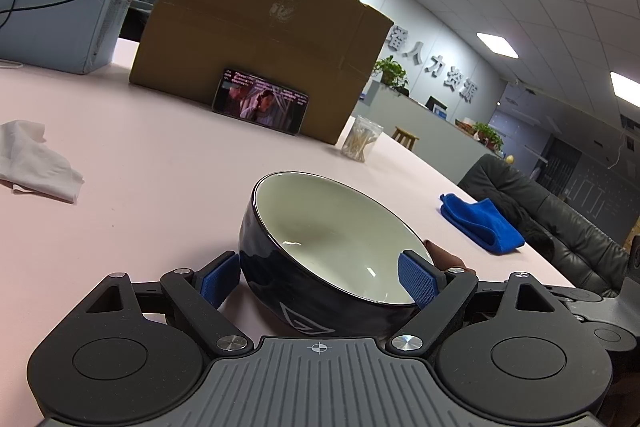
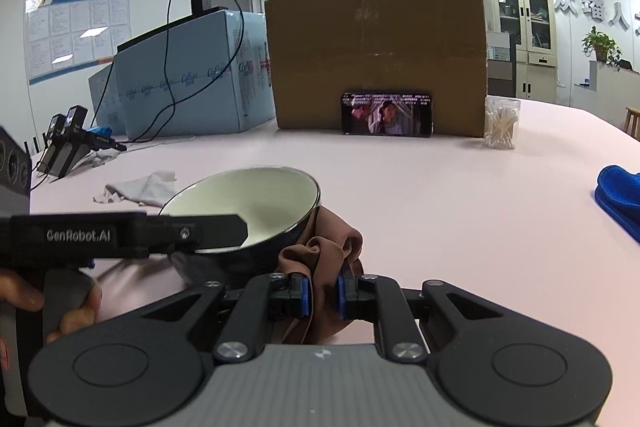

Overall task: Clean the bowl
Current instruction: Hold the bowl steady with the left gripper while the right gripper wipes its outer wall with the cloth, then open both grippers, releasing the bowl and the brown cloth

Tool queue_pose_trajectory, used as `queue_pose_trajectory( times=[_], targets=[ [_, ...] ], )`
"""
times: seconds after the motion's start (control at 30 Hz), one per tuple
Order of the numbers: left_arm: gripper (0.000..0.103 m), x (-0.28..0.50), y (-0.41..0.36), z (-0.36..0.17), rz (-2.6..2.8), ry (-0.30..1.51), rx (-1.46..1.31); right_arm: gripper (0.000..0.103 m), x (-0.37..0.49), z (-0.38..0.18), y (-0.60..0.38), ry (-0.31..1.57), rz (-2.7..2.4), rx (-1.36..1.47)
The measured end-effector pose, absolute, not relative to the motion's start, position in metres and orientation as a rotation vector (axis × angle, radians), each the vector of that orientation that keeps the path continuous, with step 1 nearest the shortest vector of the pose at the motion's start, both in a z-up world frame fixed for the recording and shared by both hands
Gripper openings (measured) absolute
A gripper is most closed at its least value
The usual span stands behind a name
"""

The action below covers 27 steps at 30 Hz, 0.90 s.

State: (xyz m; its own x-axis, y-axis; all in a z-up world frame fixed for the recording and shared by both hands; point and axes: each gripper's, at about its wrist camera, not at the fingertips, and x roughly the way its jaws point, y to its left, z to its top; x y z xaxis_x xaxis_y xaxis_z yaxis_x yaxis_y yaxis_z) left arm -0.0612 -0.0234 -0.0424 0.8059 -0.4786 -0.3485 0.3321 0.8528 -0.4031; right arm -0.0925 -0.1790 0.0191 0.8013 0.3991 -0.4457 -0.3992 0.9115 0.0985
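A: Where was the bowl (image 1: 328, 247) at that point?

B: On the pink table (image 1: 140, 187), at about six o'clock from the cardboard box (image 1: 260, 35), tipped so its pale inside faced toward three o'clock in the left wrist view. The left gripper (image 1: 320, 279) had it clamped across the body, jaws spread wide, one blue pad on the dark outer wall and the other inside the rim.

A: And the right gripper (image 2: 322, 293)?

B: Nearly closed, pinching a brown cloth (image 2: 320, 255). The cloth bunched up against the bowl's outer wall at about four o'clock of the rim, not inside it.

A: So how far along was the cleaning?

B: Early or midway, I'd judge. Bowl steadied, cloth in hand, both done. A faint brownish smudge seemed to remain on the inner wall, so wiping the inside looked still to do.

A: Anything else nearby?

B: A crumpled white tissue (image 1: 36, 163) at nine o'clock, a folded blue cloth (image 1: 480, 223) at three.
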Motion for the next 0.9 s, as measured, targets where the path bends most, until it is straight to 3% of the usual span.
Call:
queue_pose_trajectory(
  times=[0.43, 0.5, 0.53, 0.57, 0.77, 0.83, 0.9],
  targets=[
    [0.088, -0.062, -0.024, -0.043, -0.437, 0.463, -0.337, 0.018, -0.133, 0.04, -0.22, 0.426, 0.432, 0.012],
    [0.088, -0.062, -0.024, -0.043, -0.435, 0.463, -0.338, 0.037, -0.13, 0.038, -0.217, 0.438, 0.405, -0.02],
    [0.088, -0.063, -0.024, -0.043, -0.434, 0.463, -0.34, 0.056, -0.129, 0.037, -0.216, 0.443, 0.392, -0.032],
    [0.088, -0.063, -0.023, -0.043, -0.434, 0.463, -0.341, 0.067, -0.128, 0.036, -0.214, 0.448, 0.379, -0.047],
    [0.089, -0.063, -0.022, -0.041, -0.434, 0.46, -0.347, 0.094, -0.128, 0.035, -0.212, 0.397, 0.345, -0.093],
    [0.099, -0.064, -0.022, -0.039, -0.438, 0.453, -0.344, 0.1, -0.13, 0.041, -0.219, 0.344, 0.343, -0.063],
    [0.101, -0.068, -0.021, -0.035, -0.442, 0.41, -0.332, 0.101, -0.131, 0.046, -0.225, 0.289, 0.336, -0.05]
  ],
)
